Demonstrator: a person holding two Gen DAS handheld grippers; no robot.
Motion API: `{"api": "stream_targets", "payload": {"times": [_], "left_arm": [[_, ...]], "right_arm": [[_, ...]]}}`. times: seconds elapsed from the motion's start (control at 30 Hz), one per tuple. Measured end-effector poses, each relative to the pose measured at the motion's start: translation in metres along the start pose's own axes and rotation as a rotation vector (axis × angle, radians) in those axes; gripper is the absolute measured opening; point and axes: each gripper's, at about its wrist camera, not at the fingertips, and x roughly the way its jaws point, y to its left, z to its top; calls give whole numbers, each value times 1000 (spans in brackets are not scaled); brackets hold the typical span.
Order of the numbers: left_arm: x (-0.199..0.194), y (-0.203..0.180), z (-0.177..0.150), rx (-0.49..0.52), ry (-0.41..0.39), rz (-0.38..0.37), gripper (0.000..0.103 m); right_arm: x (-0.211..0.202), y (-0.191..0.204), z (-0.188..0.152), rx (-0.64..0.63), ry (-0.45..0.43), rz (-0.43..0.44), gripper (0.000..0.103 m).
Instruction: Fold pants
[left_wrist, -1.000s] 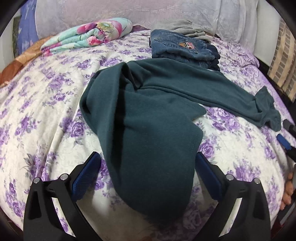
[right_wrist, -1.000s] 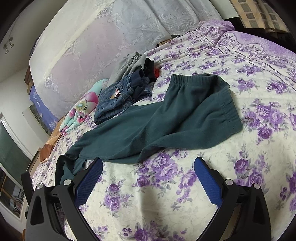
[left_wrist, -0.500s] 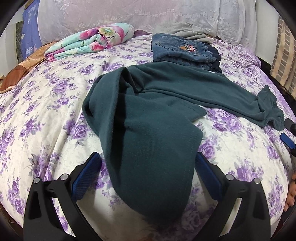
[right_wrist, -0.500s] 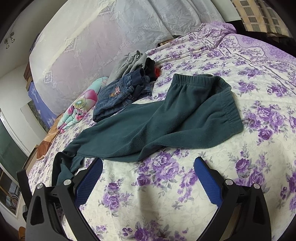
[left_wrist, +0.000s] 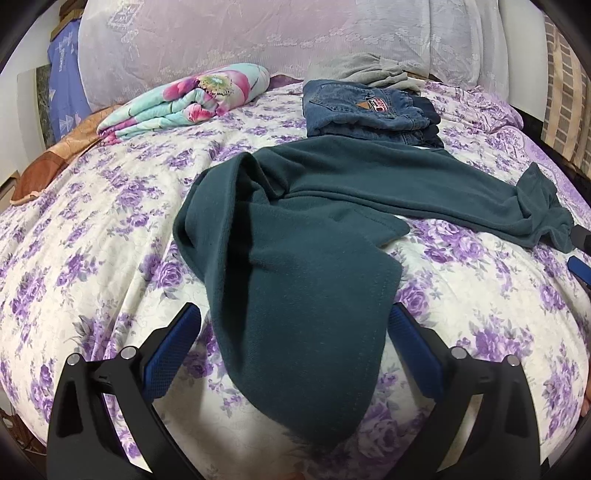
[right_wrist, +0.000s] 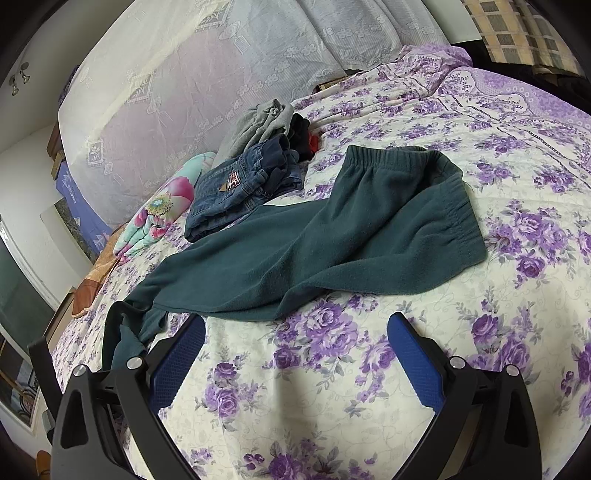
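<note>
Left wrist view: the left tongs (left_wrist: 295, 325) stand wide apart, straddling one leg of the teal pants (left_wrist: 295, 236) on the bed (left_wrist: 92, 236), bare bedspread to their left. Right wrist view: the right tongs (right_wrist: 295, 345) gape empty above open bedspread; the pants (right_wrist: 332, 240) run lengthwise, waistband far right, cuffs near left, beside folded jeans (right_wrist: 240, 188).
</note>
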Motion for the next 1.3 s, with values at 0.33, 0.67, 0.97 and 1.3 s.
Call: {"api": "stream_targets", "payload": {"times": [0.33,0.67,0.97,1.3], "left_arm": [[-1,-1,-1,11,-7,7,98],[-1,-1,-1,11,-1,-2,98],[7,32,10,-31,55,-32,98],[10,58,9,-132,54,-47,98]], "right_arm": [[1,-1,0,-2,4,-2,99],[3,-1,-1,-2,10,-2,99],[-6,-25,12,37,47,-35,99],[30,-62,47,188,149,74,100]]}}
